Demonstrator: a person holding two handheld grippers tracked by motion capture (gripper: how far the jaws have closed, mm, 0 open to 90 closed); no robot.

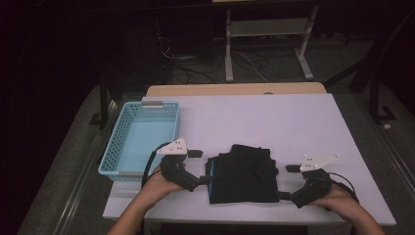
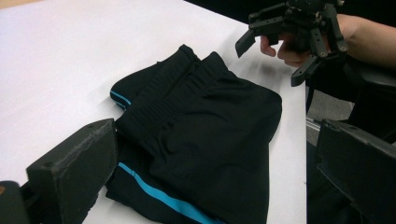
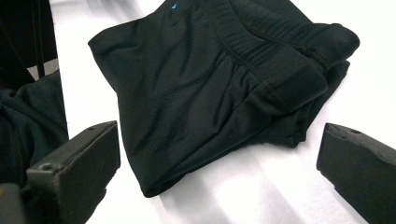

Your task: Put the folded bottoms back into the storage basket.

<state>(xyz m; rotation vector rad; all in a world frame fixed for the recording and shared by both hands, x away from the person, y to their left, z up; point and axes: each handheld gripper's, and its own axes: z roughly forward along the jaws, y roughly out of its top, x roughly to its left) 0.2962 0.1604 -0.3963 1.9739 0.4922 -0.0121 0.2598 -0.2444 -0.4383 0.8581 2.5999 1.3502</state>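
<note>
Black folded shorts with a blue stripe (image 1: 243, 174) lie between our left gripper (image 1: 204, 179) and right gripper (image 1: 284, 195), both spread wide, holding nothing.

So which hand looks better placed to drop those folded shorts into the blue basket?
Probably the left. The left tool sits open at the shorts' edge, on the basket's side; the right tool is opposite.

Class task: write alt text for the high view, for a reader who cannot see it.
A person's two hands hold the left gripper and right gripper, both open, at either side of folded black shorts with a blue stripe, near the front edge of a white table. A light blue perforated basket sits at the table's left.
</note>
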